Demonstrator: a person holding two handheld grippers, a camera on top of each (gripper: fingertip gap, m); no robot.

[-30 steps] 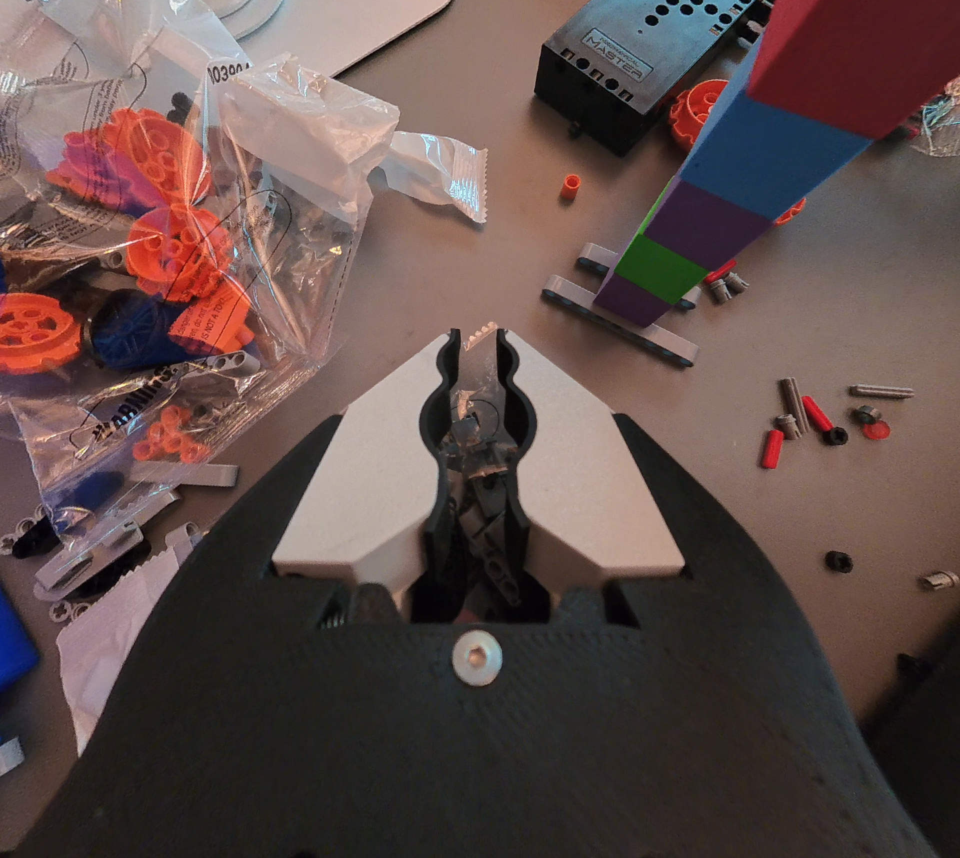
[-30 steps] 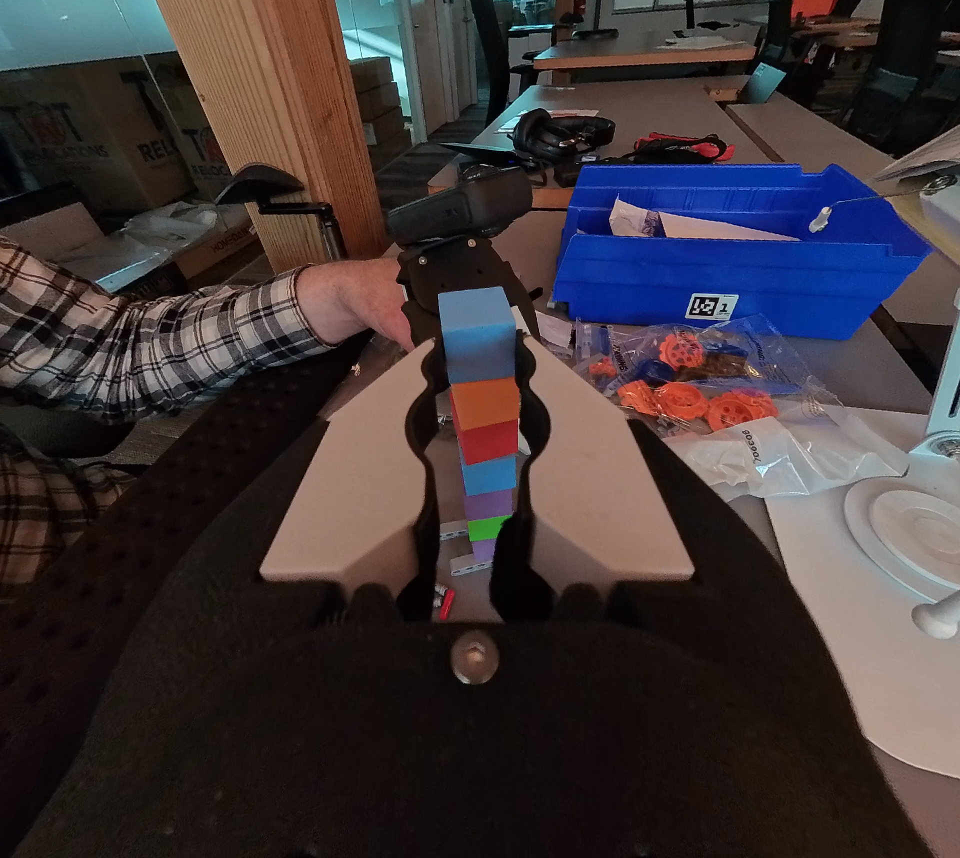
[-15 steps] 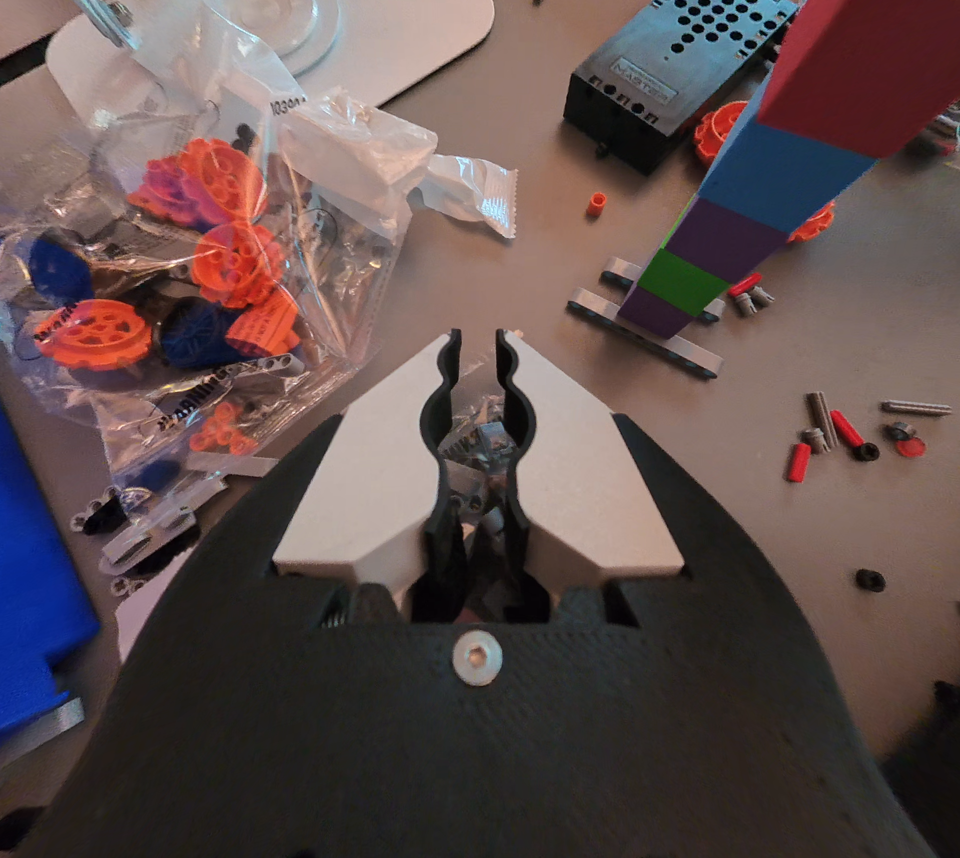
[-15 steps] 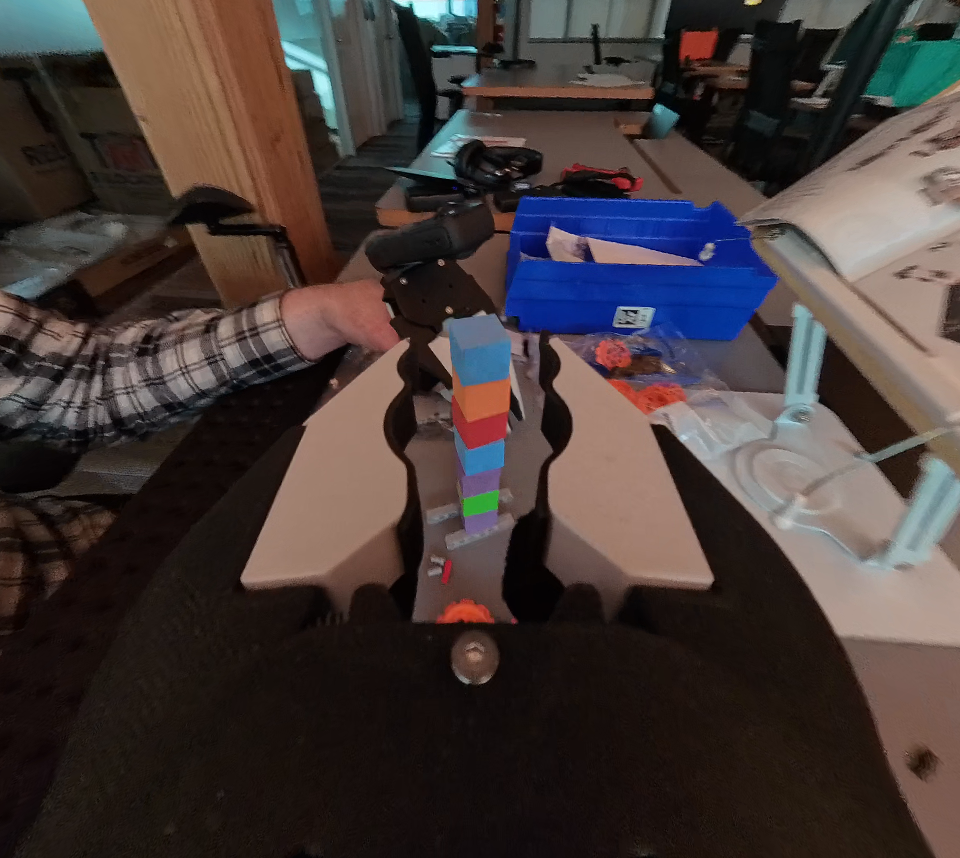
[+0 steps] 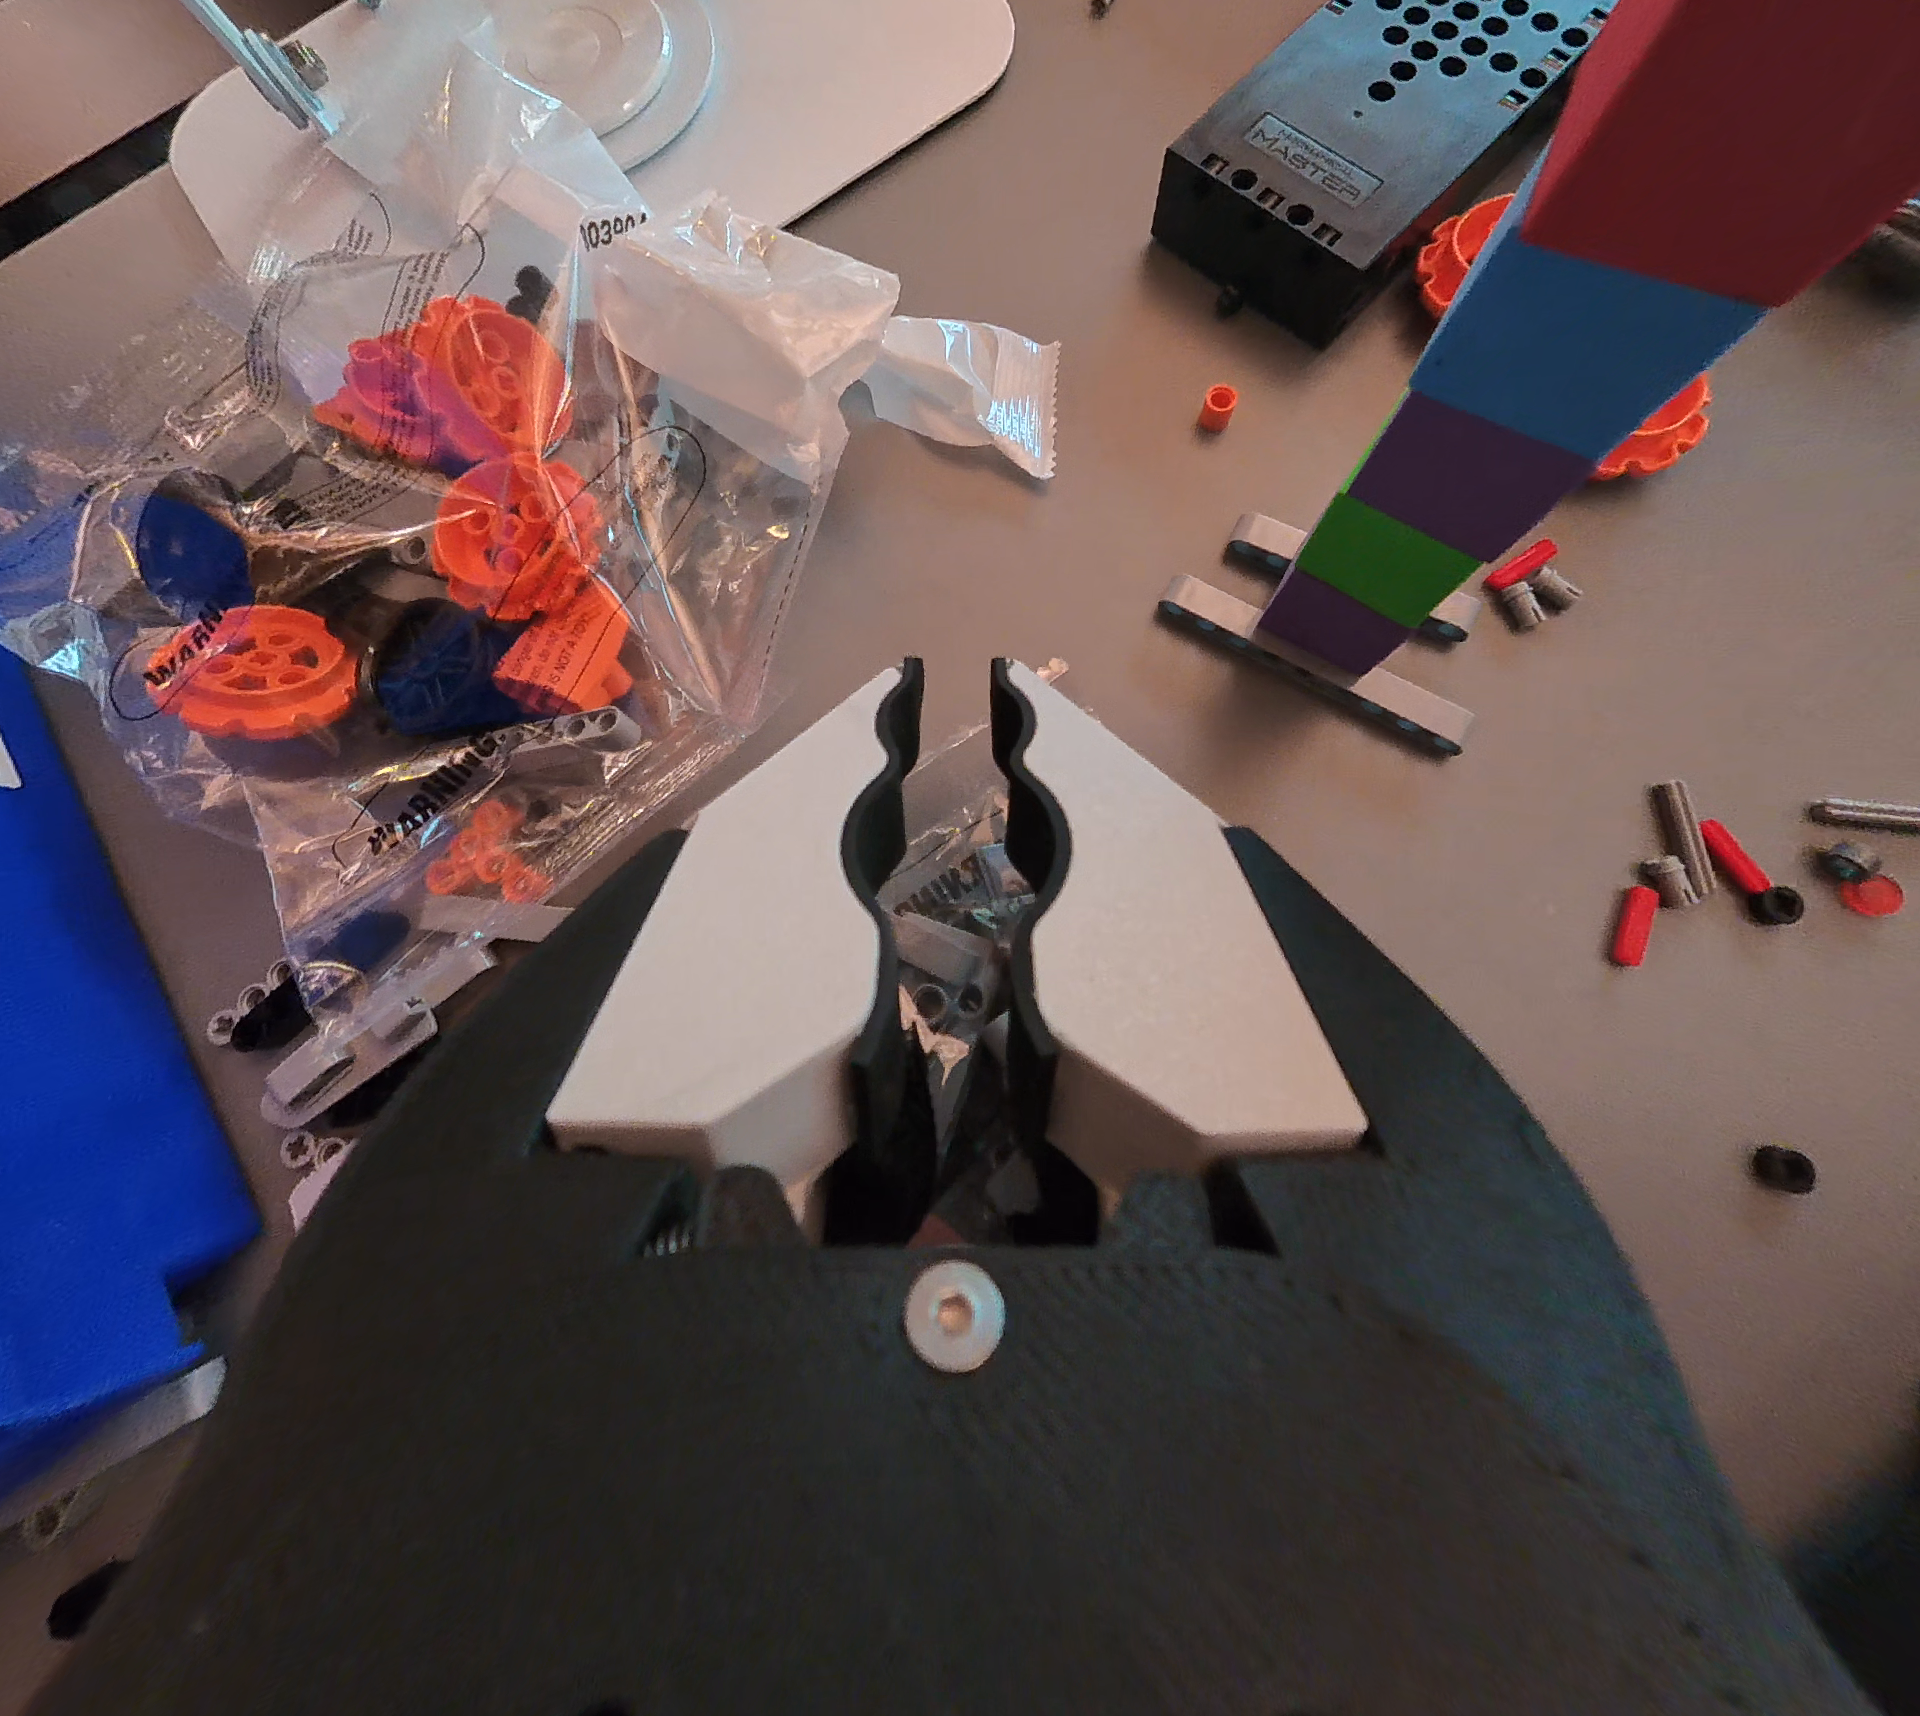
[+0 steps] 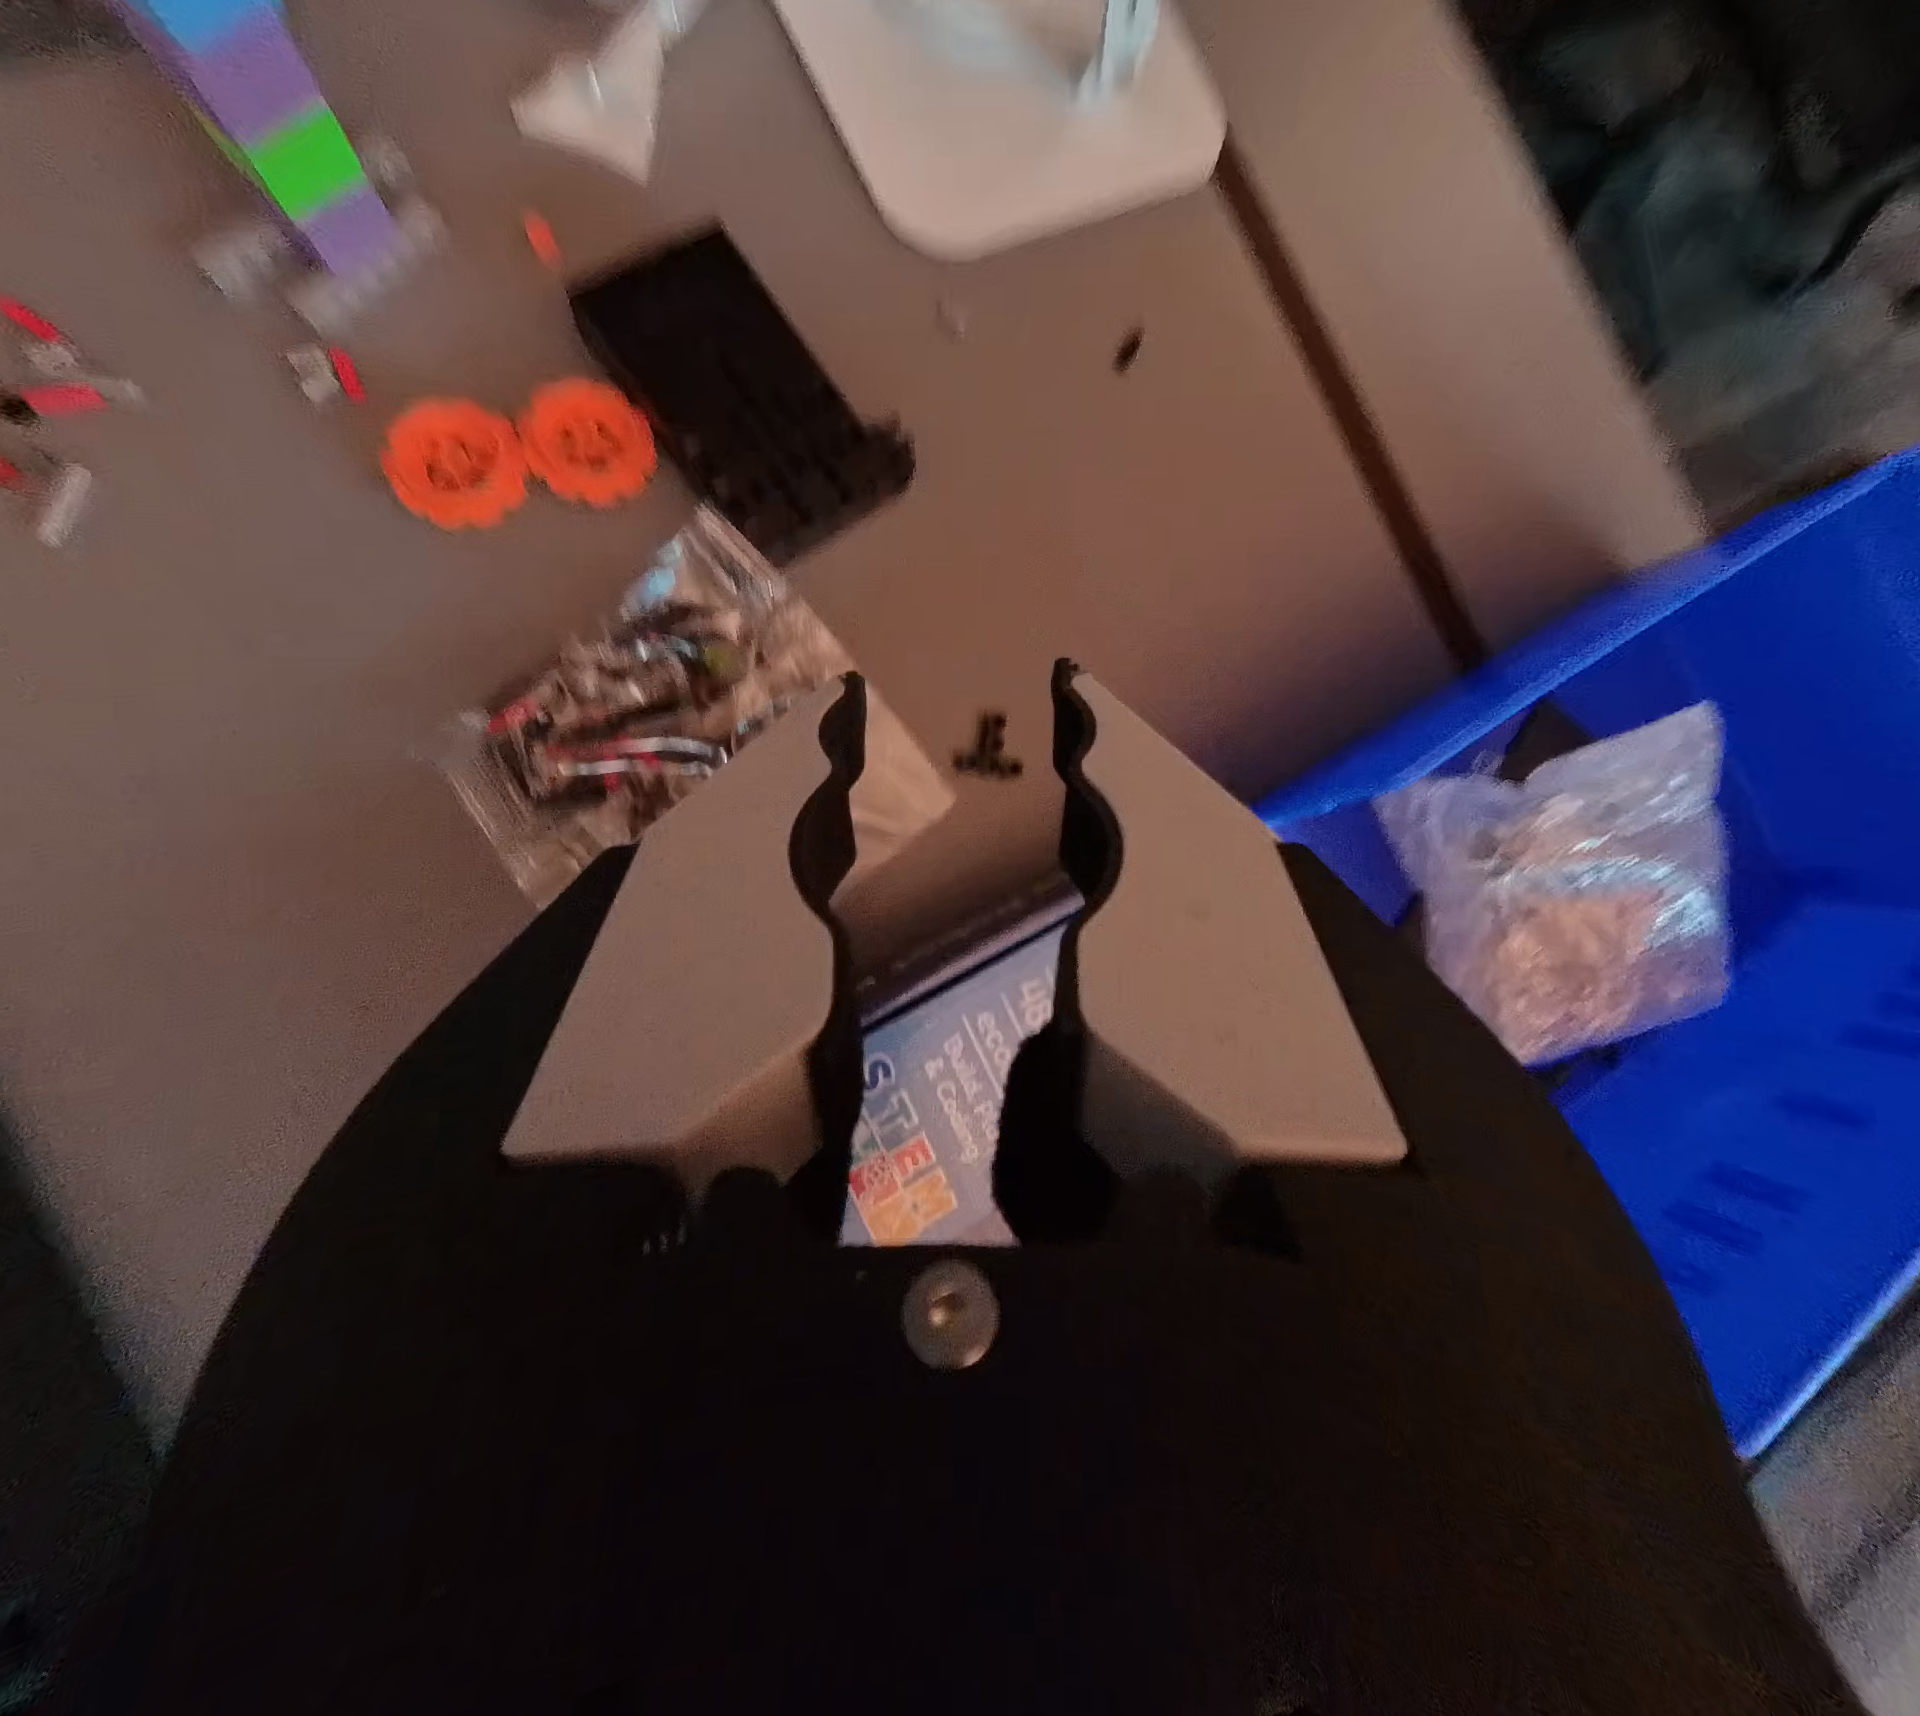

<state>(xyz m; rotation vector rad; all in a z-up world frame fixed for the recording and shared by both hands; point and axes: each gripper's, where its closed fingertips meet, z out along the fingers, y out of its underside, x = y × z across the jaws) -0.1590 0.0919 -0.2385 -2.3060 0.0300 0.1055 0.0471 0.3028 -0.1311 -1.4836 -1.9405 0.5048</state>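
Two tongs in play. Left tongs [image 5: 951,679] point steeply down over the grey surface [image 5: 1143,887], jaws drawn close and pinching a small clear bag of grey parts [image 5: 961,928] that hangs between them; only a narrow gap shows at the tips. Bag looks light, limp and slick, its contents loose, so it likely sags and shifts; best held by a gathered fold of film, not the lumpy middle. Just left lies a bigger clear bag of orange and blue wheels [image 5: 457,544], with a white stand base [image 5: 831,35] toward the far edge. Block tower [image 5: 1455,482] stands on grey beams to the right, a black perforated box [image 5: 1382,118] behind it.

Right tongs [image 6: 956,679] are spread and empty, tilted down over the surface; view is blurred. Below them a printed booklet [image 6: 925,1116]; blue bin [image 6: 1766,991] to the right, two orange wheels [image 6: 520,456] to the left.
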